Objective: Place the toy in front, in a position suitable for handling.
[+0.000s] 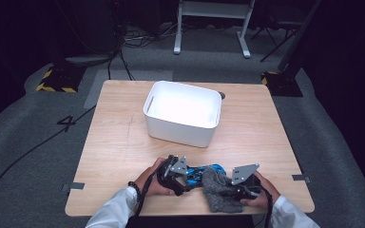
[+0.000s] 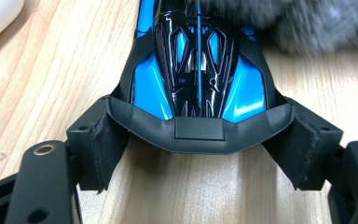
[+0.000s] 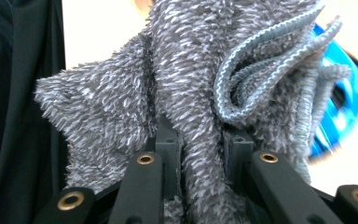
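Two grippers busy at table's six o'clock: we clamped left gripper [image 2: 198,140] on blue toy car [image 2: 198,70], pinched grey cloth [image 3: 191,93] in right gripper [image 3: 198,154]. Wiping seemingly unfinished; white bin [image 1: 183,114] at twelve o'clock.

A tub [image 1: 183,114] is sitting on the counter [image 1: 114,142] toward its far middle. Nearer the person, at the front edge, a toy car [image 1: 200,174] is lying on the counter with a cloth [image 1: 218,192] just right of it, touching and partly covering it. The left tool [image 1: 183,176] is gripping the car from the left, and the right tool [image 1: 235,189] is pinching the cloth from the right.
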### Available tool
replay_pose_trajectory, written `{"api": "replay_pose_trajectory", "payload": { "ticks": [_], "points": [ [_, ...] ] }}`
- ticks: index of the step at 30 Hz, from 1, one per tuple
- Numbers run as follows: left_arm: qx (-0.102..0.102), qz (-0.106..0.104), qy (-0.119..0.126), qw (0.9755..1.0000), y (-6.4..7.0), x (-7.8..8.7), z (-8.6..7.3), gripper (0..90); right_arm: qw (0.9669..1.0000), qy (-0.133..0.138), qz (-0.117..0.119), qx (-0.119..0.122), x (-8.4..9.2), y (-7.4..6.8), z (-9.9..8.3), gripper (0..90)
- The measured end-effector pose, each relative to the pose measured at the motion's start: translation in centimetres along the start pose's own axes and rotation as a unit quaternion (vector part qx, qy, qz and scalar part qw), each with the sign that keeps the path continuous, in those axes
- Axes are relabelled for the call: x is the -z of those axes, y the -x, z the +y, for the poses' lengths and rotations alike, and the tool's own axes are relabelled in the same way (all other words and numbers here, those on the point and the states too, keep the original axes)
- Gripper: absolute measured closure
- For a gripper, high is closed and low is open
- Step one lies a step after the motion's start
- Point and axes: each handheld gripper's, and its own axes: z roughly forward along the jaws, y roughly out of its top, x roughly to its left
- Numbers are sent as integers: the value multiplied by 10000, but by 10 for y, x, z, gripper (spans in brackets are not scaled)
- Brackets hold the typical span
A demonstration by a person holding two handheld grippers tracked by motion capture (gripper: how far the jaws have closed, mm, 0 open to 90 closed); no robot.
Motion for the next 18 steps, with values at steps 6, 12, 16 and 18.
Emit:
{"api": "replay_pose_trajectory", "payload": {
  "ticks": [6,12,16,18],
  "points": [
    [15,5,6,10000,0,1,-1,251,9973,103,-439,-578,21,28,-25,734],
    [-13,-30,13,10000,-1,1,-1,251,9830,313,-1338,-1220,22,65,-27,733],
    [-36,-53,36,10000,-1,1,-2,250,9806,573,-1194,-1448,7,77,-11,731],
    [-40,-53,32,10000,-1,1,-2,250,9820,547,-1188,-1366,4,77,-6,731]
  ]
}}
